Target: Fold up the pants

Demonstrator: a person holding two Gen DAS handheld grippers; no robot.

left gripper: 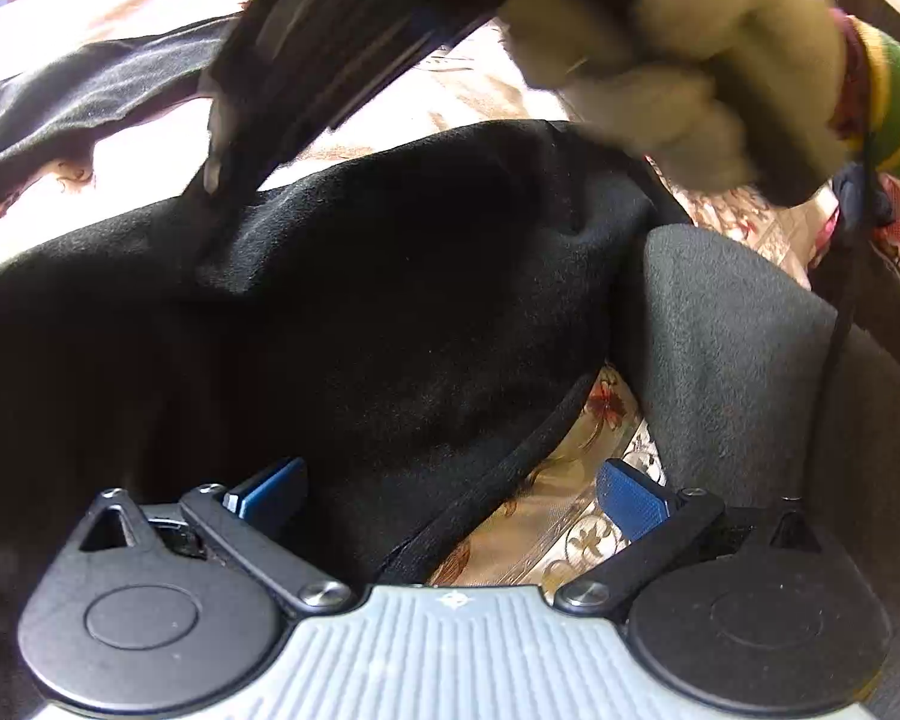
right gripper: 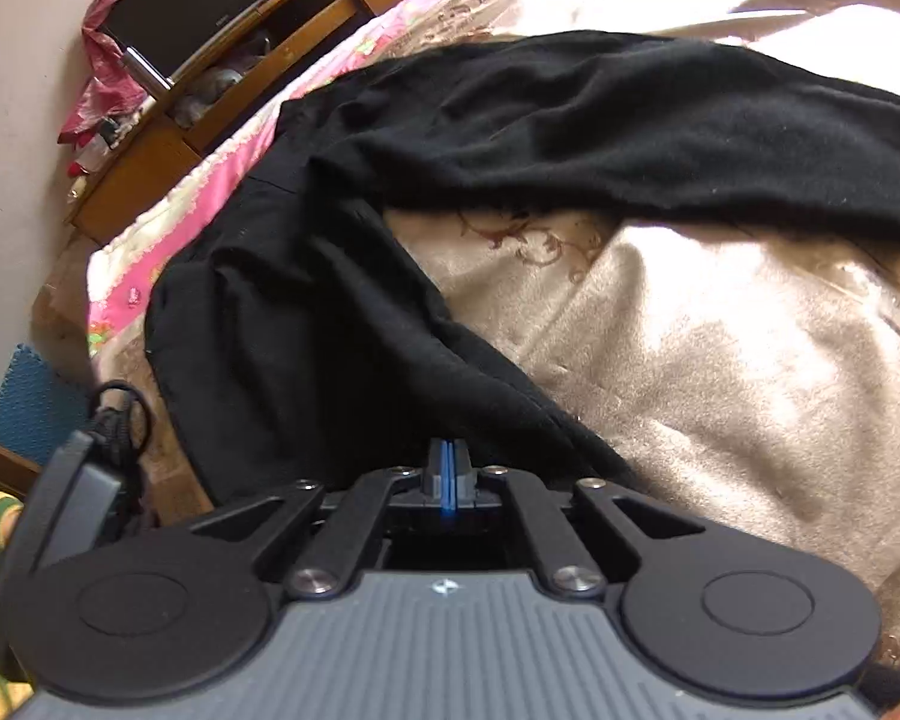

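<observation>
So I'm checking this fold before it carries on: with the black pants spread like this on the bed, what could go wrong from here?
1. The right gripper looks shut right at the edge of the pants; whether it holds fabric is unclear, so a lift may come up empty.
2. The left gripper is open with a hem between its fingers, so that side may lag and the fold skew.
3. The legs lie splayed and wrinkled on the soft bedspread, so creases may get folded in.

Both views are taken from the wrists, angled steeply down, close over the bed (right gripper: 720, 348). The black pants (left gripper: 390, 300) are shared by both.
</observation>
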